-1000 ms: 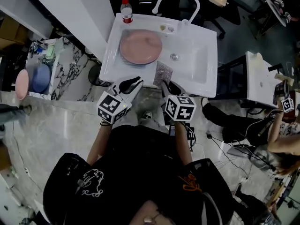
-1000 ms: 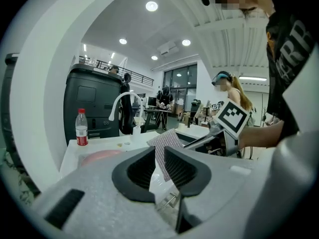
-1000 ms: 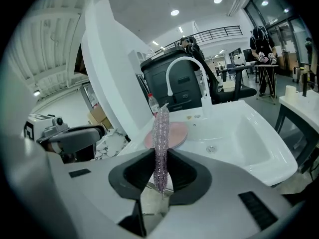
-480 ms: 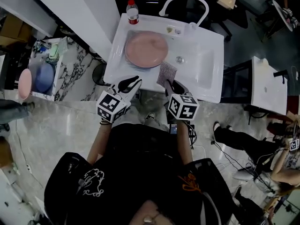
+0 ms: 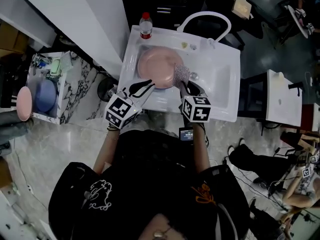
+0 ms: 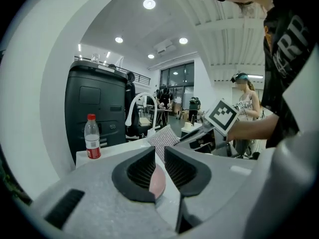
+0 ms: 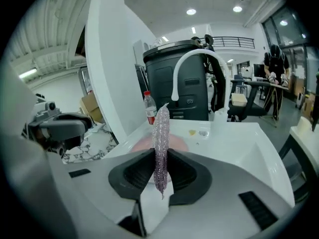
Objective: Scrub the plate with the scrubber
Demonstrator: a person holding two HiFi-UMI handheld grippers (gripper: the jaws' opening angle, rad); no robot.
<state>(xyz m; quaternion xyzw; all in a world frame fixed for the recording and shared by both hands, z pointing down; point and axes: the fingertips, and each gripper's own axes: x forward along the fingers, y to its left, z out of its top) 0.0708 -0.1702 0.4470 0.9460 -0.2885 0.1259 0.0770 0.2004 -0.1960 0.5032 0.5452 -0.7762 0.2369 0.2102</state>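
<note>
We look down on a white sink (image 5: 220,91) in a busy workshop. The fingers of our right gripper (image 7: 160,156) pinch the silvery scrubber (image 7: 160,128) upright, at the right rim of the pink plate (image 5: 159,66). The fingers of our left gripper (image 6: 158,153) stand slightly apart, holding nothing, near the plate's front-left rim. The plate lies in the sink's left part, and a bottle (image 5: 145,26) stands at the sink's back left corner.

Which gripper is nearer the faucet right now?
Right. The right gripper, shut on the scrubber, is at the sink's middle, in front of the faucet; the left gripper is farther left, at the plate's near rim.
</note>
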